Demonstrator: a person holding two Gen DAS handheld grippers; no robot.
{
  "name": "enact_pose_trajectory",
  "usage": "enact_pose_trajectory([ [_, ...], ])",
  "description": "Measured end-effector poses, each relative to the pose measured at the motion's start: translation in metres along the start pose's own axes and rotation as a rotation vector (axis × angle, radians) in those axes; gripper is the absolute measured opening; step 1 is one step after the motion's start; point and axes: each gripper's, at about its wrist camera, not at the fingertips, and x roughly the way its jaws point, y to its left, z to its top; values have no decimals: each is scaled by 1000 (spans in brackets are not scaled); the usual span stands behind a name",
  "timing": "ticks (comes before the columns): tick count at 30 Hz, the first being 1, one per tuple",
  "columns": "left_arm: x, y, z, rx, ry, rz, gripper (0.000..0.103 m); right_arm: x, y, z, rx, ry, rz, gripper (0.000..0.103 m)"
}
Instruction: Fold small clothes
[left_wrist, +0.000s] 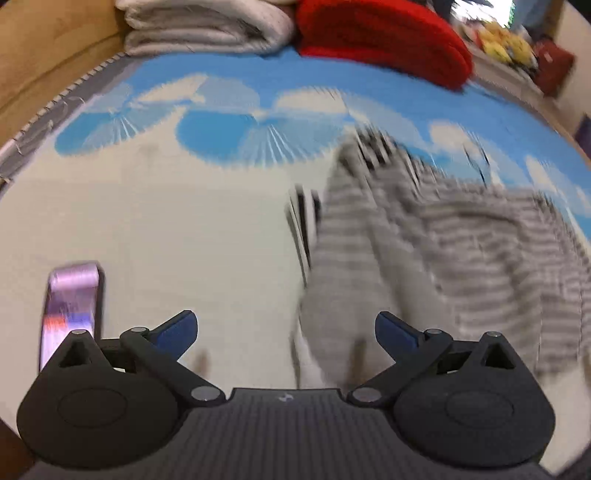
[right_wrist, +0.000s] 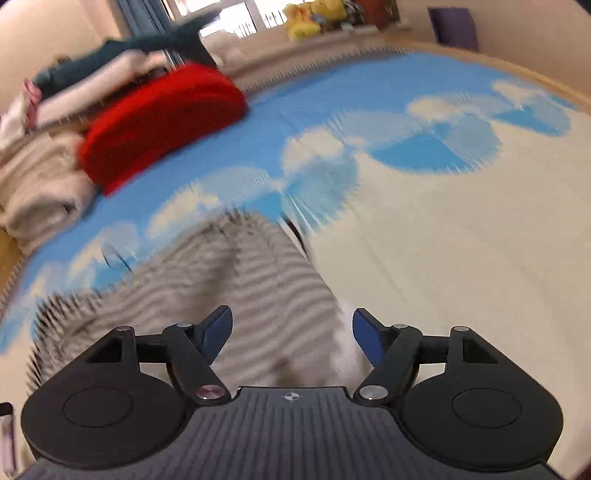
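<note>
- Left gripper (left_wrist: 286, 332): its jaws are standing wide apart, the blue pads (left_wrist: 177, 330) gripping nothing; it is pointing steeply down at the bed (left_wrist: 147, 229).
- Right gripper (right_wrist: 291, 334): its jaws are standing apart, with the blue pads (right_wrist: 218, 330) clear of the cloth; nothing is being held between them.
- Garment (left_wrist: 424, 251): a grey-and-white striped piece of small clothing is lying crumpled on the bed. In the left wrist view it is filling the right half of the picture, with one pale end reaching down between the open pads. In the right wrist view the garment (right_wrist: 229, 280) is lying to the lower left and passing under the left pad. Both views are smeared by motion blur, so its folds and edges are not showing clearly.
- Bed cover: a cream sheet with a blue and white fan pattern is covering the bed beneath the garment.
- Red cushion (left_wrist: 380, 37): this is resting at the far end of the bed, well apart from the garment, and is also showing at upper left in the right wrist view (right_wrist: 162, 125).
- Towels (left_wrist: 207, 29): a folded cream stack is lying just beside the red cushion.
- Phone (left_wrist: 72, 306): a flat, shiny purple object, probably a phone, is lying on the sheet near the left gripper's outer side.
</note>
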Motion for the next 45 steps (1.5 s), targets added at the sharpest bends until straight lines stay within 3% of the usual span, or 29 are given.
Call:
enact_pose_trajectory([
  [2, 8, -6, -26, 49, 20, 5, 102, 3, -4, -10, -72, 12, -28, 74],
  [4, 22, -15, -41, 168, 67, 61, 102, 6, -7, -12, -125, 11, -36, 75],
  [7, 32, -27, -53, 333, 20, 117, 102, 20, -17, -9, -52, 51, -2, 77],
  [13, 36, -34, -41, 307, -79, 95, 99, 44, -12, -13, 18, 149, 77, 73],
  [14, 37, -39, -40, 329, -95, 93, 93, 45, -8, -14, 4, 151, 82, 53],
  [15, 37, -45, -40, 362, -112, 70, 56, 44, -4, -15, -28, 141, 61, 25],
  [16, 37, -53, -37, 367, -107, 28, 11, 43, -1, -15, -54, 133, 54, 16],
  [17, 32, -54, -35, 324, -100, -18, 10, 41, 0, -15, -47, 123, 58, 13],
  [21, 4, -44, -40, 271, -163, -16, 9, 25, -14, -6, 26, 47, 61, 9],
  [25, 8, -26, -44, 258, -114, -7, 9, 15, -27, 1, 56, 19, 69, 9],
  [34, 23, -27, -47, 338, -74, 42, 10, 34, -29, -4, -5, 105, 14, 9],
  [36, 25, -23, -48, 339, -66, 46, 13, 40, -29, -9, -11, 138, -19, 17],
  [37, 24, -20, -49, 342, -65, 46, 21, 41, -27, -10, -25, 143, -32, 25],
  [38, 24, -16, -49, 344, -69, 47, 25, 39, -26, -10, -35, 135, -50, 45],
  [39, 21, -12, -50, 341, -79, 50, 37, 35, -27, -9, -39, 116, -64, 57],
  [40, 16, -7, -51, 333, -91, 53, 51, 28, -29, -7, -37, 83, -65, 60],
  [41, 9, -2, -50, 314, -105, 61, 55, 19, -33, -5, -22, 46, -57, 63],
  [45, -14, 15, -39, 171, -187, -4, 62, -4, -47, 3, 75, -57, -10, 66],
])
